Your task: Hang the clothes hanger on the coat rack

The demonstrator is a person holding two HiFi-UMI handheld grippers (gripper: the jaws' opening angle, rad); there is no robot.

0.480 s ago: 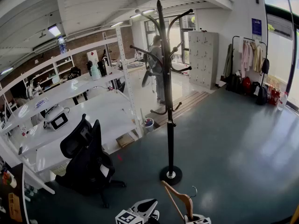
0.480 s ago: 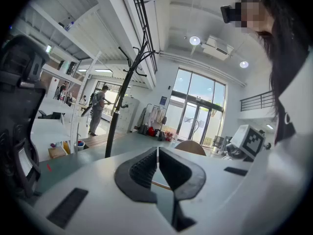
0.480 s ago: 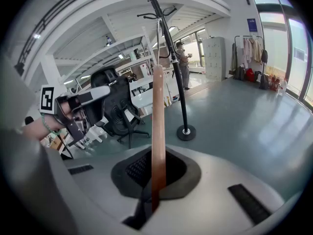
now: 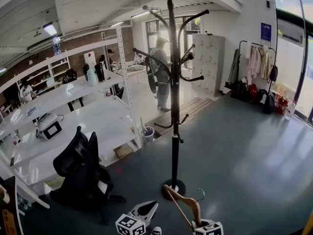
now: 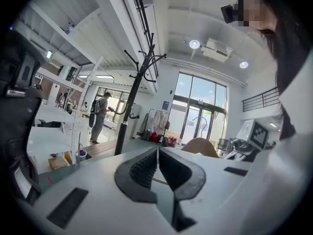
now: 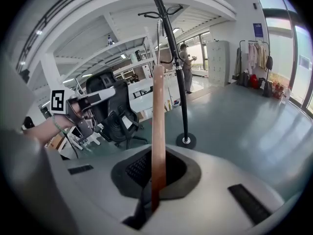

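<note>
My right tongs are clamped tight on the wooden hanger. In the right gripper view its arm runs straight up out of the closed pads towards 12 o'clock. Its wire hook stands above that, overlapping the pole of the coat rack behind it.

From the head view, the hanger sits at the bottom edge, tilted, with its wooden arm slanting up to 11 o'clock and its metal hook curling at 1 o'clock. It is apart from the rack and on none of its pegs. The rack's round base rests on the grey floor just past the hanger's upper tip, at 12 o'clock from my tongs.

My left tongs are pressed together with nothing between them. They float at 9 o'clock of the right pair, near it but not touching the hanger.

A black office chair stands at 9 o'clock of the rack's base, beside a long white surface. A person stands far behind the pole.
</note>
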